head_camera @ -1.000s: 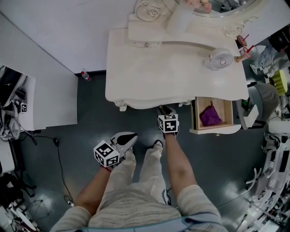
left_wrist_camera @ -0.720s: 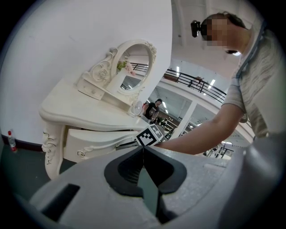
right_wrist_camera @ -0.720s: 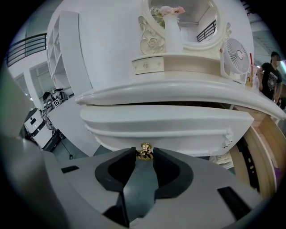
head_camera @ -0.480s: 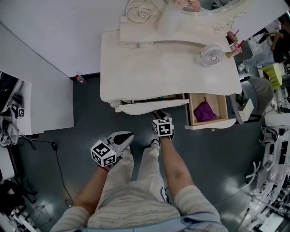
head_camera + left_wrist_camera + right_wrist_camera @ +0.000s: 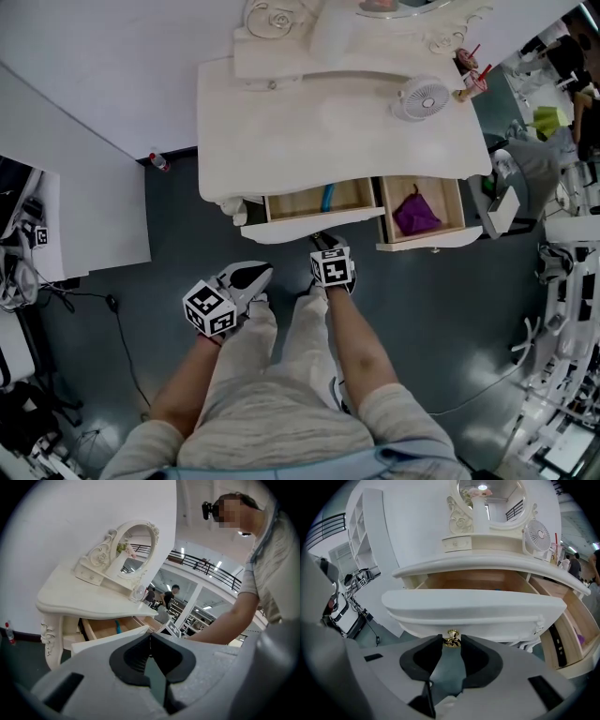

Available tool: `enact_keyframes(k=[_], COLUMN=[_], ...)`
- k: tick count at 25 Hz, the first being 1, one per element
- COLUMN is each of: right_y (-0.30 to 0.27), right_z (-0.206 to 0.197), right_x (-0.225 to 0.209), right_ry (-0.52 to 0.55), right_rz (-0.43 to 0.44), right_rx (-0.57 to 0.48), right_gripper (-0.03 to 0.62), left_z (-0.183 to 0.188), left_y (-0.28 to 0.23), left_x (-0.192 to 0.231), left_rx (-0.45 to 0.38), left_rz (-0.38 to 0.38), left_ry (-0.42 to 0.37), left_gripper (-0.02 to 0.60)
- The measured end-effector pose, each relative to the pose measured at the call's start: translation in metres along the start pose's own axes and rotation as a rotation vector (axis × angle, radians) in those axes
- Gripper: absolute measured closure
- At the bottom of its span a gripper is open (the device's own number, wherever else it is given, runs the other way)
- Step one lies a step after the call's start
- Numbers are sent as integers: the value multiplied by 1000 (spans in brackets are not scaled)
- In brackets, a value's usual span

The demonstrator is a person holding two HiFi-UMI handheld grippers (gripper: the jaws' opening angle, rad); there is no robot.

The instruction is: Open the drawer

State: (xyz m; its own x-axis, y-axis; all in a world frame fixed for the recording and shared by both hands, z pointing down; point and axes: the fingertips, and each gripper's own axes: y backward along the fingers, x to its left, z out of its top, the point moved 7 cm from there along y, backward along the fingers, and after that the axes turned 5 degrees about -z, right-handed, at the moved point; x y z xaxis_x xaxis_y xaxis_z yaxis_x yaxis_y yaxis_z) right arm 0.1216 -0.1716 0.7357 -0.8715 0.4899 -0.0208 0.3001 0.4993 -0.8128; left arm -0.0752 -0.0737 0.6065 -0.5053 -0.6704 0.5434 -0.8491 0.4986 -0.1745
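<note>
1. My right gripper (image 5: 450, 644) is pinching the small gold metal knob (image 5: 451, 636) on the front of the white-fronted wooden centre drawer (image 5: 478, 605). The dark pads press on the knob from either side, as the right gripper view shows.
2. The centre drawer sits under the top of the cream-white carved dressing table (image 5: 319, 122). In the head view it is pulled out towards me, with its pale wood floor exposed and a thin teal object (image 5: 328, 197) lying inside.
3. My left gripper (image 5: 150, 637) has its jaws pressed together with nothing between them. It hangs low by my left leg, well apart from the table, and has no part in the pull.
4. Beside the centre drawer, the right-hand wooden drawer (image 5: 441, 192) also stands open, with a crumpled purple cloth (image 5: 412, 214) in it. A small round white fan (image 5: 419, 98) stands on the tabletop above.
5. I judge the task mostly done, since the drawer is clearly open and much of its inside shows.
6. I cannot tell how much travel is left in the drawer. What remains, as I see it, is a short further pull at most, then spreading the right jaws to let go of the knob.
</note>
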Motion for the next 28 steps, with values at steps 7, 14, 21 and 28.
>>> enact_keyframes(k=[7,14,21,28], right_y=[16,30,45,55], right_z=[-23,-42,-60,-70], right_x=[6,12,17,21], right_ry=[5,-8,-21,-14], right_rz=[2,-12,-23,-30], right_rx=[28,45,64,86], right_gripper=[473,473,473,473], left_z=[0,4,7,10], left_y=[-2,-5,-9,-9], left_x=[-10,-18,-24,-27], left_rx=[17,23,32,38], left_rz=[-23,-56,-77,-95], left_ry=[-9,-21,-26,-30], left_gripper=[568,568,568,568])
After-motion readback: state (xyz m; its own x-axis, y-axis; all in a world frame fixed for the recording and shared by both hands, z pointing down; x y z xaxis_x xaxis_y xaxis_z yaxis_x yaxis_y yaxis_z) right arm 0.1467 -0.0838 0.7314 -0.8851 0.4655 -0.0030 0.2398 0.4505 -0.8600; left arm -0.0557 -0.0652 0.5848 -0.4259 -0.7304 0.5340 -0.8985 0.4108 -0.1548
